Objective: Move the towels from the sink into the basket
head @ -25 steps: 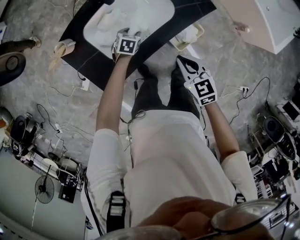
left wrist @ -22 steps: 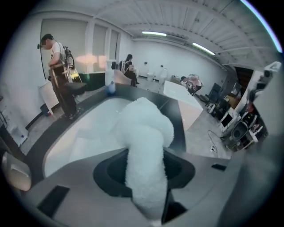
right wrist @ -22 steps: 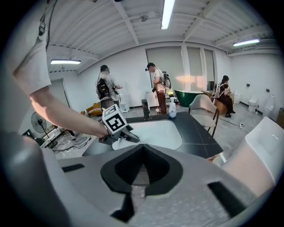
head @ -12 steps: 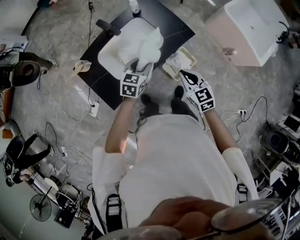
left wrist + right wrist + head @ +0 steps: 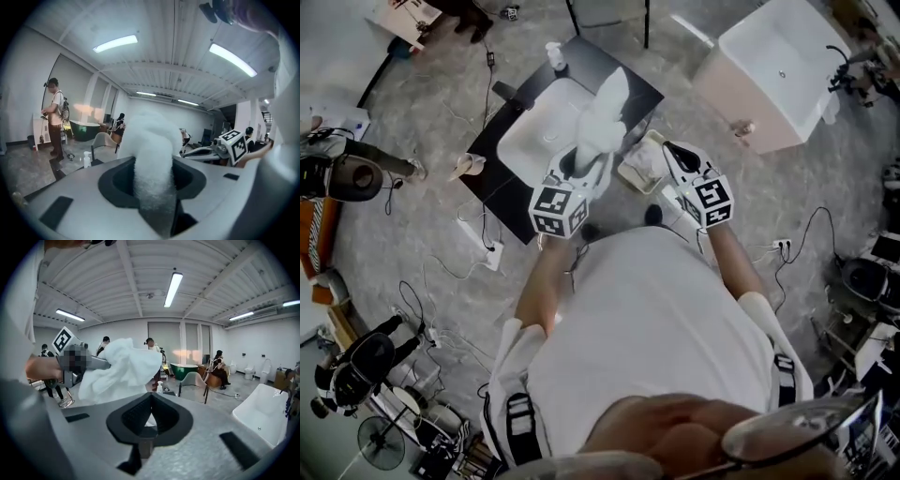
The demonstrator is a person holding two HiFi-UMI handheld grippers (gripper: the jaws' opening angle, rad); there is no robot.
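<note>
The left gripper (image 5: 584,161) is clamped on one white towel (image 5: 607,108). Its jaws stand partly closed with the thick cloth pinched between them, and the towel rises as a tall fold from the jaw tips. The towel hangs clear above the sink (image 5: 530,141), which lies below and ahead of this gripper. The right gripper (image 5: 673,152) holds nothing: its jaw tips meet, leaving only the diamond-shaped gap behind them, and it touches neither towel nor basket. There are two grippers, one held towel, one sink set in a dark counter (image 5: 502,178), one cream basket (image 5: 630,178) and one spray bottle (image 5: 555,56) at the counter's far end. The basket sits between the two grippers, just beside and below the right one's tips; something pale lies in it, too small to make out. Both forearms reach forward from the body, roughly parallel, with each gripper pointing ahead and slightly downward, the left a little farther out than the right.
</note>
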